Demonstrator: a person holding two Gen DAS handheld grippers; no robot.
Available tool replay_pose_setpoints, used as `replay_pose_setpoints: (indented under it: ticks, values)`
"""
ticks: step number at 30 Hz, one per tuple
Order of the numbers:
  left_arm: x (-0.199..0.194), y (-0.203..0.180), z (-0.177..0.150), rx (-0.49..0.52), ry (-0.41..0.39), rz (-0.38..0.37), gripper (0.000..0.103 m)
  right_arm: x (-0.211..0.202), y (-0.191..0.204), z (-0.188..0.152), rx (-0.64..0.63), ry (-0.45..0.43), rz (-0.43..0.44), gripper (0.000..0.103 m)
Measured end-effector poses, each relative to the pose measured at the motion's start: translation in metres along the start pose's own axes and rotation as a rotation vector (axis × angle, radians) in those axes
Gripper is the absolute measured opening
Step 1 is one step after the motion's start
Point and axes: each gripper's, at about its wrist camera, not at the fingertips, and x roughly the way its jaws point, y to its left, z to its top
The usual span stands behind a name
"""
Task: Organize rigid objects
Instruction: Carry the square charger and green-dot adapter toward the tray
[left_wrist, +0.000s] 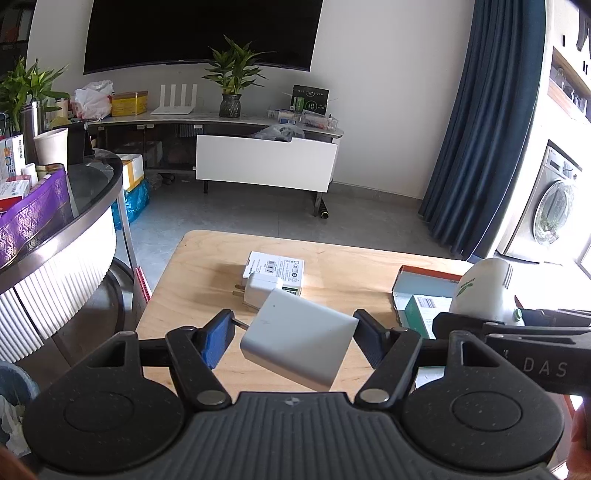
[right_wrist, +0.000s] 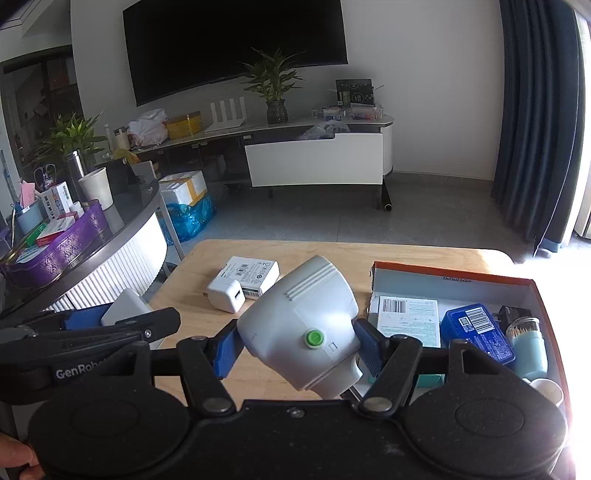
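Observation:
My left gripper is shut on a large white charger block, tilted, held above the wooden table. My right gripper is shut on a white plug-in device with a green button, held just left of the orange-rimmed box. The device also shows at the right of the left wrist view. On the table lie a small white plug adapter and a flat white labelled box. The left gripper and charger show at the left of the right wrist view.
The box holds a white labelled carton, a blue case, a light-blue jar and a black plug. A round glass side table with a purple tray stands left. A TV stand and floor lie beyond.

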Motion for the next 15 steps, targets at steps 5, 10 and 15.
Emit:
replay_pose_setpoints:
  ticks: [5, 10, 15]
  values:
    - [-0.006, -0.007, -0.004, 0.013, 0.004, -0.021, 0.071, -0.016, -0.006, -0.008, 0.020, -0.005, -0.014, 0.079]
    - [-0.010, -0.014, -0.004, 0.024, 0.001, -0.035, 0.071, -0.029, -0.011, -0.011, 0.028, -0.018, -0.029, 0.079]
    - [-0.015, -0.023, -0.005, 0.044, -0.005, -0.050, 0.071, -0.041, -0.021, -0.014, 0.050, -0.031, -0.045, 0.079]
